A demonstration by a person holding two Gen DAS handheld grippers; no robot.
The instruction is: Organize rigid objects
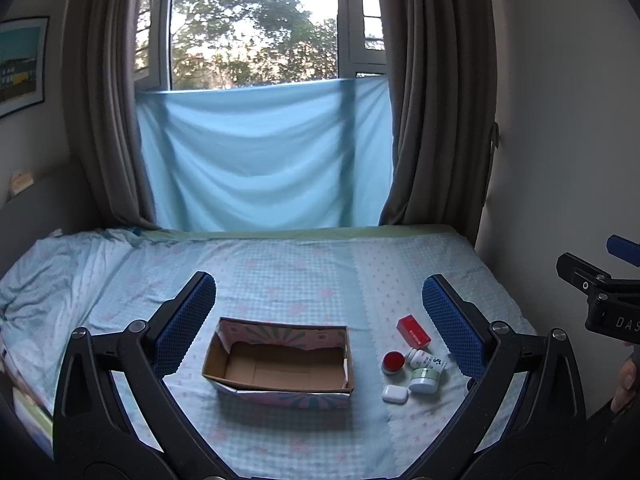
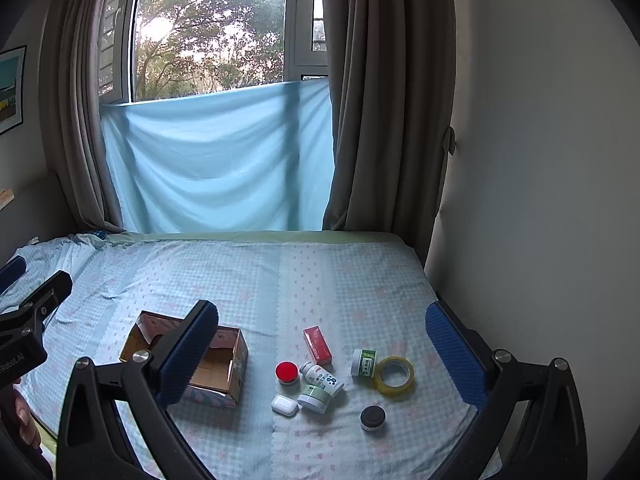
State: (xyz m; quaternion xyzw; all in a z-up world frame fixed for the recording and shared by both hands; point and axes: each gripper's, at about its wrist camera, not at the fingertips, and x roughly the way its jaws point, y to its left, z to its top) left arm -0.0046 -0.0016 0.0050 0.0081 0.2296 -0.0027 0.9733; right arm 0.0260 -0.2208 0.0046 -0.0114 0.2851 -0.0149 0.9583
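Surface: bed (image 2: 248, 276) with a blue checked sheet, below a window half covered by a blue cloth.
Container: cardboard box (image 1: 280, 360), top open, standing on the bed left of the small items. Its floor shows bare in the left view; nothing seen inside.
Items still loose, all on the sheet to the right of the box: red carton (image 2: 317, 345); red-lidded jar (image 2: 287, 373); white bottle (image 2: 322, 379) lying on its side; green jar (image 2: 315, 397) touching the bottle; white earbud case (image 2: 284, 405); green-labelled jar (image 2: 364, 363); roll of clear tape (image 2: 394, 375) just beside that jar; black-lidded jar (image 2: 372, 418), nearest the camera.
Progress, as judged: not started. Eight items lie outside the box and none are in it; the whole sort is left to do.
Left gripper (image 1: 319, 322): jaws spread wide, holding nothing, hovering above the box.
Right gripper (image 2: 322, 354): jaws spread wide, holding nothing, framing the cluster of items from above.
Writing on grippers: "DAS" on the right gripper's body in the left view; "nRobot.AI", cut off at the frame edge, on the left gripper's body in the right view.
Writing on items: print on the carton, bottle and jars is present but too small to read.
Wall: framed picture at far left, no legible text.
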